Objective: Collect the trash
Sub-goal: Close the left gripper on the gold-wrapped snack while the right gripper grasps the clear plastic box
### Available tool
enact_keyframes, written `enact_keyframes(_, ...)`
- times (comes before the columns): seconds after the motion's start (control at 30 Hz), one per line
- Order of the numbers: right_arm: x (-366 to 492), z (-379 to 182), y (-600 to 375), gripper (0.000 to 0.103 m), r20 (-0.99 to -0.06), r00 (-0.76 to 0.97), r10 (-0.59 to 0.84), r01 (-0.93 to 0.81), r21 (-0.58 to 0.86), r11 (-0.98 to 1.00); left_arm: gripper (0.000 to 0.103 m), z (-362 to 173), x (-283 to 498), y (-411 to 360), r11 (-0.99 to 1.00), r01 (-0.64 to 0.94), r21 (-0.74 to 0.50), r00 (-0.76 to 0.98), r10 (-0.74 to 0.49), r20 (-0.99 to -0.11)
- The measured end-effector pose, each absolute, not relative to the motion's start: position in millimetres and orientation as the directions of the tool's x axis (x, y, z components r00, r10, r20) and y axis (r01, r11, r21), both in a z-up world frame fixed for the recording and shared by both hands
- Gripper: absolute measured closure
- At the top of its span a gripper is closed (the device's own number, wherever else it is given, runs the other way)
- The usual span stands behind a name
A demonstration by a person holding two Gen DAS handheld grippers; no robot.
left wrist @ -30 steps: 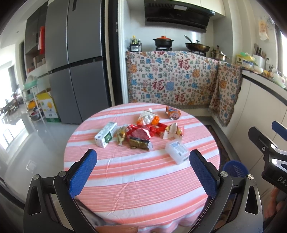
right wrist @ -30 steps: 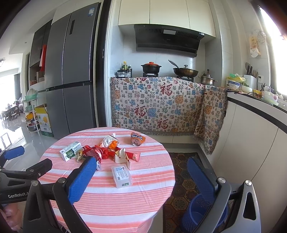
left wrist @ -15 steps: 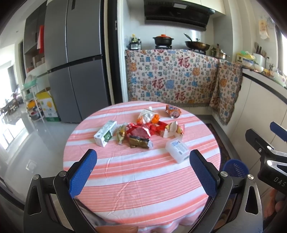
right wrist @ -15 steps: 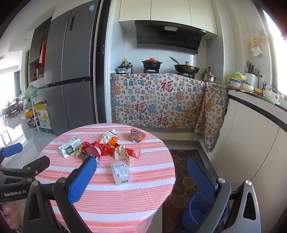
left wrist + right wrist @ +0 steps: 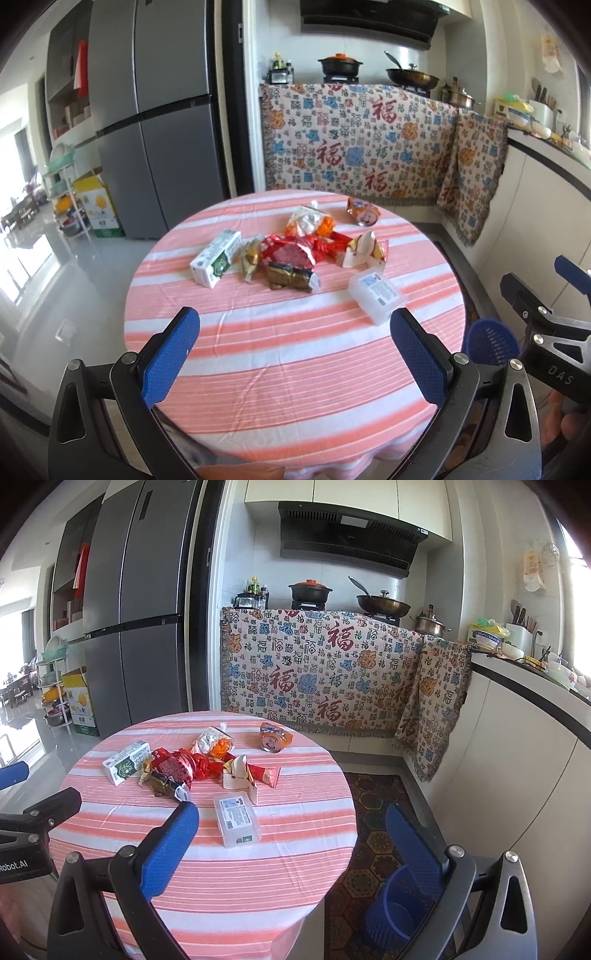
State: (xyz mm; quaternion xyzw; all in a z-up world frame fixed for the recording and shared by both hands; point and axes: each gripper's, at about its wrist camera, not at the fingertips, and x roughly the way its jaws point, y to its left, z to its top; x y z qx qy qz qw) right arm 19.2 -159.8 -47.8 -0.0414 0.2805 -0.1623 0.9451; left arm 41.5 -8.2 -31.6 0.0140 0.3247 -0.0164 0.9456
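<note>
Spread wide and empty, both: left gripper [image 5: 295, 354], right gripper [image 5: 291, 853]. Clear rectangular plastic box [image 5: 237, 820] at right's 11 o'clock, nearest, long axis toward 12.

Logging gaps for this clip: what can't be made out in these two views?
- Blue bin: right wrist view, contents hidden by the right hand-held gripper finger; left wrist view, only its rim shows.
- Clear box label: print too small, both views.
- Wrapper pile: pieces overlap, count unclear.
</note>
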Motion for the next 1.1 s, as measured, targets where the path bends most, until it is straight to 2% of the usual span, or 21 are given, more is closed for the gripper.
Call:
enact_keyframes(0.27,36.6,-72.0,-166.5,0.000,-0.556,0.765,-0.324,0.276,-0.170,0.946,0.000,-68.5,69.2,-8.8,0.999,0.044,0.016,0.734,-0.021,-0.679)
enact_keyframes(0.67,69.3,-138.7,-194.4,0.000,-0.669,0.714,-0.207,0.225,-0.061,0.972,0.000,-163.3,131.8,0.0,1.000,0.005,-0.014,0.597,-0.015,-0.802)
enact_keyframes(0.97,117.5,-184.2,-210.4,0.000,-0.772,0.635,-0.034,0.100,0.038,0.994,0.000,-203.7,164.9,9.6,0.999,-0.037,0.010,0.516,0.028,-0.856)
enact_keyframes(1.1,148.8,-199.6,-207.3,0.000,-0.806,0.591,0.034,0.027,0.062,0.998,0.000,-208.7,170.6,11.3,0.999,-0.049,0.014,0.520,0.037,-0.853)
